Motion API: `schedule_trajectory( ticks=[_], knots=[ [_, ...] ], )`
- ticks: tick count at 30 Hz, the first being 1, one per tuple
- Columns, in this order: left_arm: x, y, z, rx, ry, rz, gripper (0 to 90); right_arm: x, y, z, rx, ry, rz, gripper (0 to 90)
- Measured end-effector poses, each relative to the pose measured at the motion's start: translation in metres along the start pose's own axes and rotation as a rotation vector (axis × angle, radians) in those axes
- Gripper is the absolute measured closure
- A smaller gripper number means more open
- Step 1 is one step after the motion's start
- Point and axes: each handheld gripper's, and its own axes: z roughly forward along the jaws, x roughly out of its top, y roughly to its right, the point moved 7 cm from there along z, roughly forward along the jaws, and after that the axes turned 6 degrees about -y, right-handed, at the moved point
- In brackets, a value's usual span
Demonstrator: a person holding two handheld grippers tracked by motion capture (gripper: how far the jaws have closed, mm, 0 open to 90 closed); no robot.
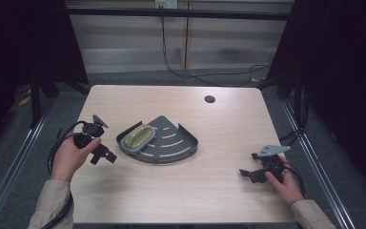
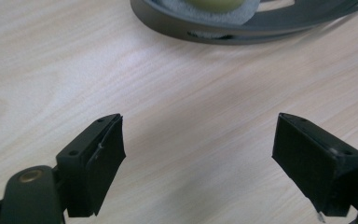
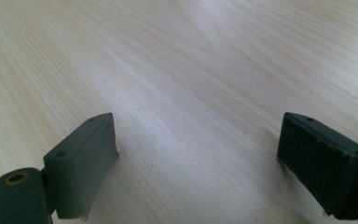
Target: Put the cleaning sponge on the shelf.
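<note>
A: Since the sponge [image 1: 139, 137] lies in the left end of the corner rack [image 1: 181, 143], mid-surface [image 1: 228, 124], the left tongs [image 1: 106, 155] sit just left of the rack, apart and empty, aimed at it, likely to take the sponge.

B: Right tongs [image 1: 246, 174]?

A: Well right of the rack, apart, empty, resting. The left gripper view crops sponge and rack at the top.

Beige sleeves [image 1: 52, 202], black cabled claws [image 1: 104, 155]

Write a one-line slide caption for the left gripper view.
Open left gripper above bare wooden table, facing the dark corner tray that holds a grey-rimmed yellow-green dish.
</note>
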Motion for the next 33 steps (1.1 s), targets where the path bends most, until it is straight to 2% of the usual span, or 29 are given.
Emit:
schedule_trajectory(
  ticks=[9, 22, 33],
  knots=[
    [-0.014, -0.004, 0.016, -0.006, 0.009, -0.009, 16.4, 0.000, 0.000, 0.000, 0.000, 0.000, 0.000, 11.1],
    [-0.024, -0.005, 0.037, -0.011, 0.032, 0.000, 16.4, 0.000, 0.000, 0.000, 0.000, 0.000, 0.000, 11.1],
    [-0.032, -0.008, 0.052, 0.005, 0.051, 0.008, 16.4, 0.000, 0.000, 0.000, 0.000, 0.000, 0.000, 11.1]
  ],
)
